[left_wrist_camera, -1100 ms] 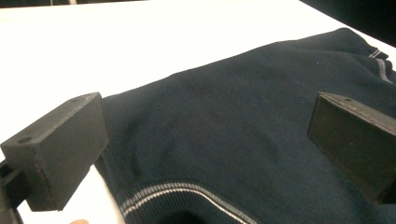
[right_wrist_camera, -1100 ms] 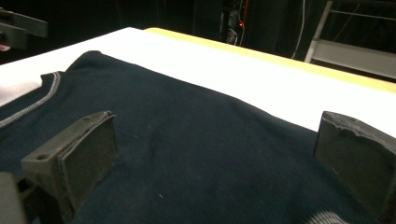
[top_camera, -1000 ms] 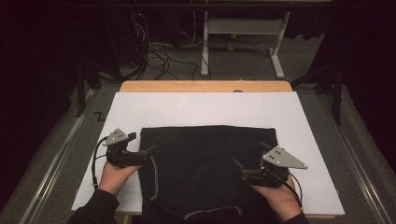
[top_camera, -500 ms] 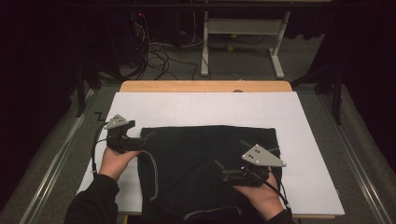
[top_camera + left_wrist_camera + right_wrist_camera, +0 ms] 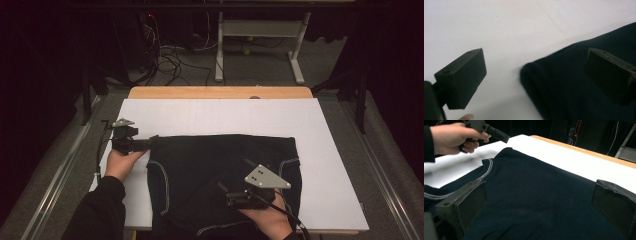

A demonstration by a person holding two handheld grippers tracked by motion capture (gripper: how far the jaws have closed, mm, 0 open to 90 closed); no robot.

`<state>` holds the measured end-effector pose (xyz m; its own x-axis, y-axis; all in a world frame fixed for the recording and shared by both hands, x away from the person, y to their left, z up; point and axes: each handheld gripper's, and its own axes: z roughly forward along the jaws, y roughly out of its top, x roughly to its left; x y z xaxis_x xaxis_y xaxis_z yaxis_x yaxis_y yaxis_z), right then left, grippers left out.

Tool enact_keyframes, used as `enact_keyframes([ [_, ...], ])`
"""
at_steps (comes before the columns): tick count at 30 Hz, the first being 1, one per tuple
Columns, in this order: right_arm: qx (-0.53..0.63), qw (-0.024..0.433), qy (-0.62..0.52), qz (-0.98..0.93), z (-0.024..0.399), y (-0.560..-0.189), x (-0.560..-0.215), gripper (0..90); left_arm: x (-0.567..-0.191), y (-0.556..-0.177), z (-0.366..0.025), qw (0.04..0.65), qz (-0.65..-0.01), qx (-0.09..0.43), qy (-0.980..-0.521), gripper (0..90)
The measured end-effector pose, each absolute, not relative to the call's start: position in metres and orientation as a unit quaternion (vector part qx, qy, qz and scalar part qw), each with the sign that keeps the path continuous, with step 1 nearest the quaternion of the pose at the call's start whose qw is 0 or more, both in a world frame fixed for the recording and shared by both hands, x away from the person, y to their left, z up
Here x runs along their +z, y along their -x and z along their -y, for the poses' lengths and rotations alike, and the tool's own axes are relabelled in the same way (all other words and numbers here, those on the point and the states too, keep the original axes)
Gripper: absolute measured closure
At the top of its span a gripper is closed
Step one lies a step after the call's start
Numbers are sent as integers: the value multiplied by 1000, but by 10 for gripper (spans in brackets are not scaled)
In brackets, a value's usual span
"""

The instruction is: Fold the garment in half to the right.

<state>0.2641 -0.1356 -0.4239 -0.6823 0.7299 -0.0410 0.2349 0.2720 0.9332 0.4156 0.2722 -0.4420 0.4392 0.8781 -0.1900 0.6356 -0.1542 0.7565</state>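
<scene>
Dark garment [image 5: 225, 180] spread flat across the lower middle of the high view, on white sheet [image 5: 220, 117], probably for folding. Left gripper [image 5: 150, 141] at its upper-left corner, jaws apart, poised to pinch. Right gripper [image 5: 223, 192] low over the cloth, jaws apart, holding nothing.

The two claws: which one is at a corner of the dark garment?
The left claw, at the dark garment's far left corner; the right claw is over its middle, above plain cloth.
</scene>
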Motion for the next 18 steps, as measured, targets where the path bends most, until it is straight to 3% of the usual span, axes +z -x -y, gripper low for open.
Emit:
enact_keyframes([
  [9, 509, 239, -323, -761, 140, -264, -429, 3, -460, -429, -267, 394, -543, 134, -729, 31],
  [16, 509, 237, -327, -760, 142, -265, -431, 3, -474, -436, -254, 354, -541, 125, -752, 191],
  [18, 508, 237, -327, -760, 142, -265, -431, 3, -478, -436, -249, 344, -535, 127, -761, 192],
])
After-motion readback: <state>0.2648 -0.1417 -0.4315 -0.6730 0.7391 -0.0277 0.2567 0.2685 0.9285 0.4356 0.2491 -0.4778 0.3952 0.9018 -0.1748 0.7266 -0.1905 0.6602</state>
